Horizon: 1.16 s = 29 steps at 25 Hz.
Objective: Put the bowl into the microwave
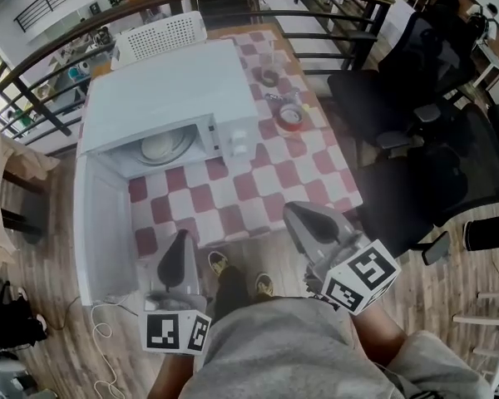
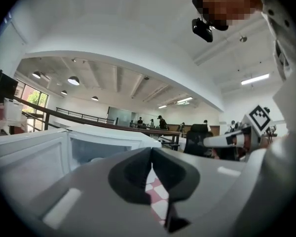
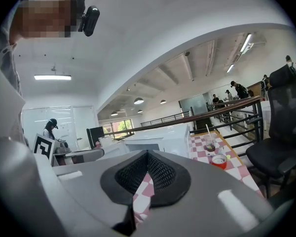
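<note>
Tongs L (image 1: 184, 236) + R (image 1: 293, 210), 1 bowl (image 1: 160, 146)

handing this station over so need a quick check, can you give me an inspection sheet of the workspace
surface: table under a red-and-white checked cloth
job's things: microwave with its door open; bowl inside it
clutter: red round item and glass with straw beside the microwave
grippers: left gripper shut, empty; right gripper shut, empty
cables: white cable looped on the floor
surroundings: black office chairs, railing
</note>
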### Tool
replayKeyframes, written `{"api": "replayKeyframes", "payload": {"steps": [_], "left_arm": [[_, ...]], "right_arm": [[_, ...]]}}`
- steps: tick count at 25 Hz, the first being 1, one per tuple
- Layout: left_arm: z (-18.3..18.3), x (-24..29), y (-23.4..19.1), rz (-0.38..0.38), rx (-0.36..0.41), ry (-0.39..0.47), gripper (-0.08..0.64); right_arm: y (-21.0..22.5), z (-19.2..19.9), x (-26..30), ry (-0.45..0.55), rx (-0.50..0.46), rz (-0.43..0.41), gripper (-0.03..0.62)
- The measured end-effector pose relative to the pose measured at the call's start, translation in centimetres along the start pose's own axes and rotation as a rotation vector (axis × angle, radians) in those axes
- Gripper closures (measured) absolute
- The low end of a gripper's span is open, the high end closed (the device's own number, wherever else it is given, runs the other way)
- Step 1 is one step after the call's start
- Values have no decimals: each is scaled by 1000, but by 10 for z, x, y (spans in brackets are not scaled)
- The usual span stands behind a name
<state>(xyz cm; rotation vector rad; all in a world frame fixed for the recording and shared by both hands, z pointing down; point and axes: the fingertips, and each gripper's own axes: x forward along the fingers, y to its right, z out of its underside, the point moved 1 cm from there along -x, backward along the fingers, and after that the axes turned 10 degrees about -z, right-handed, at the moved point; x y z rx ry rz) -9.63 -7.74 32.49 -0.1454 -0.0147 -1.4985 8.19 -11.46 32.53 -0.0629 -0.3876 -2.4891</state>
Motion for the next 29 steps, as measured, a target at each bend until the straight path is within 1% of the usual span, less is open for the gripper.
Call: {"api": "replayKeyframes", "payload": {"steps": [7, 10, 15, 19, 29], "left_arm": [[-15, -17, 8, -27, 3, 20, 549], [-18, -18, 10, -30, 4, 28, 549], [-20, -19, 15, -31, 43, 35, 549], [-22, -16, 12, -40, 30, 38, 549], [-27, -10, 4, -61, 41, 49, 549]], "right_arm": [[-6, 11, -15, -39, -32, 5, 592], [-5, 9, -16, -32, -27, 0, 592], [-6, 5, -14, -21, -29, -16, 592], [-5, 4, -10, -20, -31, -16, 592], [-4, 3, -2, -22, -33, -24, 592]]}}
